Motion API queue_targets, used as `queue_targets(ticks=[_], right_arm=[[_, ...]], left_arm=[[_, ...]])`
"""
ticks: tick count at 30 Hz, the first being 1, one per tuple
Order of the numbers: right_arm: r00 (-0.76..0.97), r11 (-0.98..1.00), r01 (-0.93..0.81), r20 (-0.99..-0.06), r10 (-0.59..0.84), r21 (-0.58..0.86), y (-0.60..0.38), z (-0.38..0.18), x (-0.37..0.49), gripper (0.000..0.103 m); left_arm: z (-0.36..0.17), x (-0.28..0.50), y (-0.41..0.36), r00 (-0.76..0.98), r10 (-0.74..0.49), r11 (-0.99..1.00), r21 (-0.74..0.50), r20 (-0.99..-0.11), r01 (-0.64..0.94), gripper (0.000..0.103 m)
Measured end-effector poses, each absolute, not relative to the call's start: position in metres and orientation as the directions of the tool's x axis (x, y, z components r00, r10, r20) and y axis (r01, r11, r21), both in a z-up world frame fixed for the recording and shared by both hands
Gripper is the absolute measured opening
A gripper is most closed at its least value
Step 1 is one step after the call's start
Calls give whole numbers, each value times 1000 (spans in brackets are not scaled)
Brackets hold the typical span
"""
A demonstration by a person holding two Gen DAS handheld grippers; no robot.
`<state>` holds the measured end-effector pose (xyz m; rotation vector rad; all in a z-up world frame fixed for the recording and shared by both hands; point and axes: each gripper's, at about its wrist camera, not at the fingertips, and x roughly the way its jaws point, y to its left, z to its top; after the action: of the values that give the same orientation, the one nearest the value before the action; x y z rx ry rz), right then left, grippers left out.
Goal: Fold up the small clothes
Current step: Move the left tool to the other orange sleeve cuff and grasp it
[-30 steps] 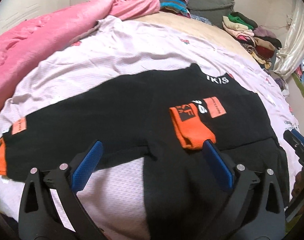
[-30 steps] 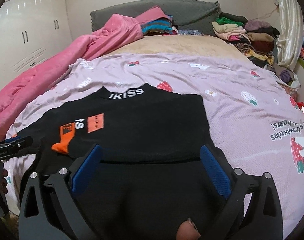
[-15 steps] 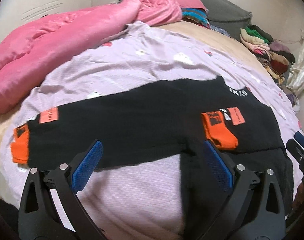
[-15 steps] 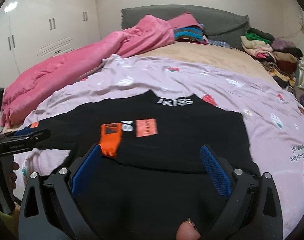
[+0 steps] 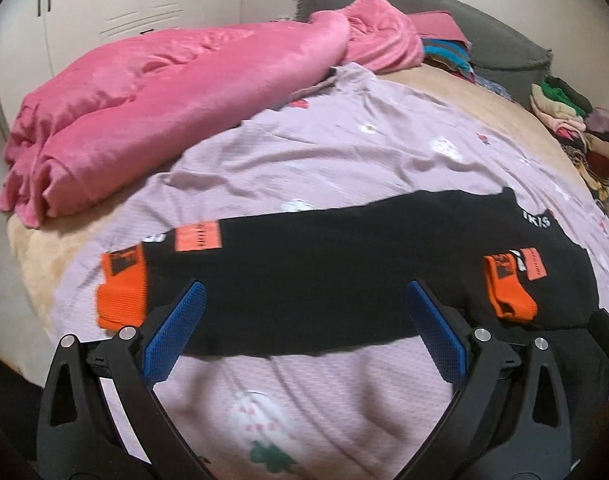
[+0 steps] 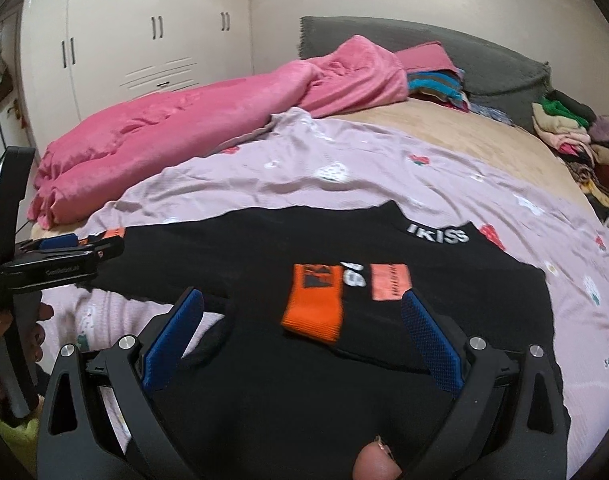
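Lilac bedsheet under black sweater, collar rightward, sleeve leftward; both tools spread.

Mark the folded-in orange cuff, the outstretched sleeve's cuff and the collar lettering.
folded-in orange cuff (image 6: pixel 313 307), right wrist view, middle of the ribbing
outstretched sleeve's cuff (image 5: pixel 121 291), left wrist view, centre of the orange band
collar lettering (image 6: pixel 438 233), right wrist view, middle of the white letters
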<state>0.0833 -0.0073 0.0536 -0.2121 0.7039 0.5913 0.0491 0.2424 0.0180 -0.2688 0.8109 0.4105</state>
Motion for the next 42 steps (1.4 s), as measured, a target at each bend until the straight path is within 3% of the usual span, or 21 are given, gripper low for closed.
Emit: queue_targets(ticks=[12,19,25,26,28,29,30,32,42], right_arm=[[559,755,-656,-665,495,10,43,53,72,98],[536,727,-686,-665,520,15,61,51,64,98],[526,728,-685,-671,522,29,60,47,61,98],[528,731,-682,-671,521,32,59,47,62,98],[531,739,-672,-668,521,42,54,48,62,98],[533,742,-668,-666,522,47,51,48,63,98],[535,746,-663,-664,522,53,48,48,63,98],[541,755,-653,-660,521,61,41,50,64,98],[602,817,-570,-632,487,86,-13,62,72,98]], left_arm=[[13,27,298,562,303,814,-98,-770,-572,94],[-12,9,345,472,308,724,-119,-826,-680,94],[-31,-4,368,490,210,661,-246,-846,-709,93],[-34,-7,371,511,177,645,-293,-841,-706,89],[-39,-10,374,552,132,627,-362,-824,-690,62],[-40,-10,374,550,131,624,-362,-825,-692,40],[-42,-9,374,555,126,627,-368,-822,-687,28],[-41,-8,372,582,96,625,-406,-808,-667,16],[23,-7,332,750,140,729,-445,-646,-520,11]])
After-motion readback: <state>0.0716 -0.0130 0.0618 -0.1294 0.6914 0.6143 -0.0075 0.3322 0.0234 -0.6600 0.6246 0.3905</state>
